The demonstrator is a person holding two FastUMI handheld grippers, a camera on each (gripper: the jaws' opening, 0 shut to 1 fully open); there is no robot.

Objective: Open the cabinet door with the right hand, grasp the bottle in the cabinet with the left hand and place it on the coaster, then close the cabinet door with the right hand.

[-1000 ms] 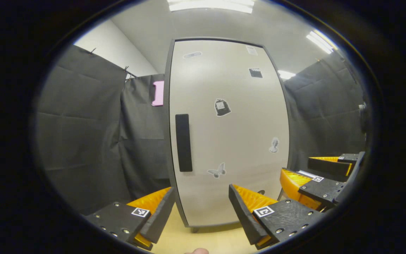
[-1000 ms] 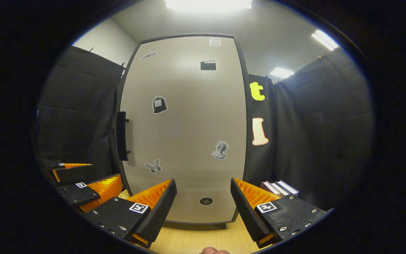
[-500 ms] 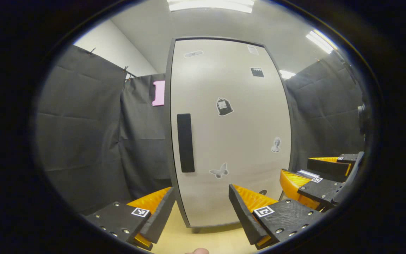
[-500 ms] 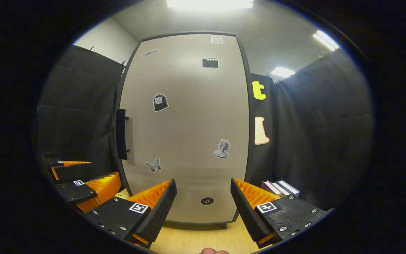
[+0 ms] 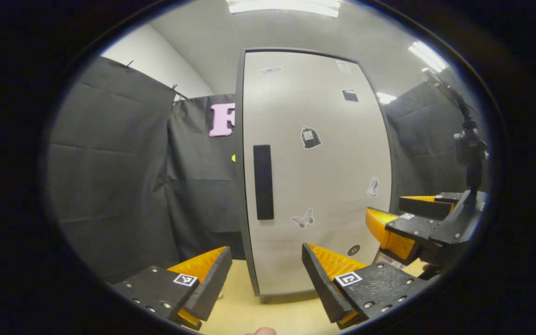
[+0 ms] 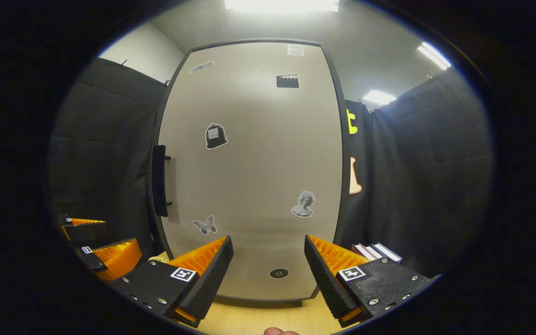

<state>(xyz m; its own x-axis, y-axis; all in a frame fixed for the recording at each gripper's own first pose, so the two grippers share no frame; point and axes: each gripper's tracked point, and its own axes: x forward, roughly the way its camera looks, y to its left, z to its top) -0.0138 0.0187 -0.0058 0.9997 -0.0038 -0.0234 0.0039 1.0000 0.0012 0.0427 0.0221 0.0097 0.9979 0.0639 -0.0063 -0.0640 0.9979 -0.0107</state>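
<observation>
Right gripper view has the right claw (image 6: 265, 265) nearest, spread wide with nothing between its fingers, hanging over the pale wooden counter (image 6: 249, 321). Just beyond it stands the cabinet door (image 6: 249, 177), shut flush in its dark frame, dotted with small stickers. Its dark vertical handle (image 6: 159, 180) sits at the door's left edge, well apart from the claw. A few books (image 6: 375, 251) lean beside the cabinet's right foot.

Left gripper view shows the left claw (image 5: 265, 270) released too, holding nothing, with the same handle (image 5: 263, 182) ahead and slightly above.

Judging by the closed door, the task is at its very start: nothing is done. The bottle must be inside the cabinet, hidden, and I cannot make out a coaster. Opening, fetching, placing and closing all remain; the right claw needs to reach left and up to the handle first.
</observation>
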